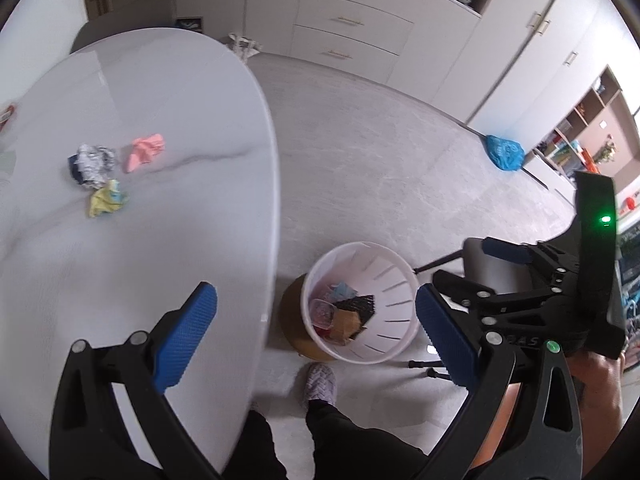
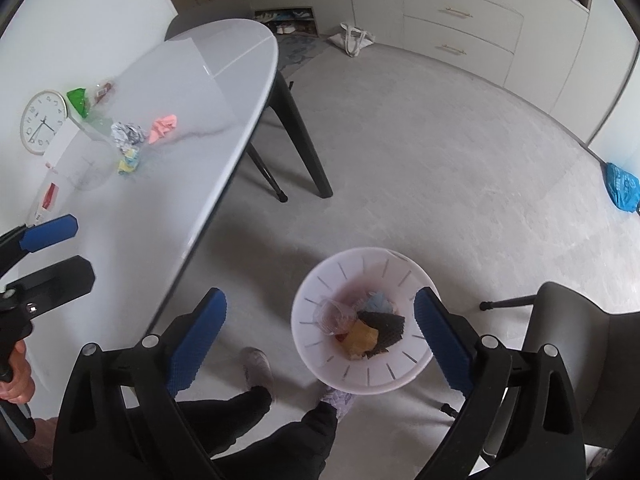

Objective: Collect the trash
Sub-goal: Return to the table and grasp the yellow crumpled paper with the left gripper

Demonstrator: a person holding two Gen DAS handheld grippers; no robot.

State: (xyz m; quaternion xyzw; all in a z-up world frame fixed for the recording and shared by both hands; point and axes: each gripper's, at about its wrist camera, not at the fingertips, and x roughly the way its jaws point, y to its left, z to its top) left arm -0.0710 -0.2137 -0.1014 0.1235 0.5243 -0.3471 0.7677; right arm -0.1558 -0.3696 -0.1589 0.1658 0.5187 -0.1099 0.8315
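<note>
Three crumpled bits of trash lie together on the white table (image 1: 168, 248): a silvery wad (image 1: 92, 164), a pink paper (image 1: 146, 152) and a yellow paper (image 1: 106, 200). My left gripper (image 1: 316, 332) is open and empty, one finger over the table's edge, the other over the white bin (image 1: 396, 280) on the floor. My right gripper (image 2: 320, 340) hangs open and empty above that bin (image 2: 360, 384), which holds a clear cup (image 2: 334, 314), a black piece and brown paper. The silvery wad (image 2: 128, 134) and pink paper (image 2: 162, 128) lie far up the table.
A dark chair (image 2: 568, 320) stands right of the bin. On the table's far side are a clock (image 2: 42, 122), a green packet (image 2: 78, 100) and a clear cup (image 2: 90, 168). A blue bag (image 2: 622, 192) lies on the floor. The person's slippered foot (image 1: 320, 380) is beside the bin.
</note>
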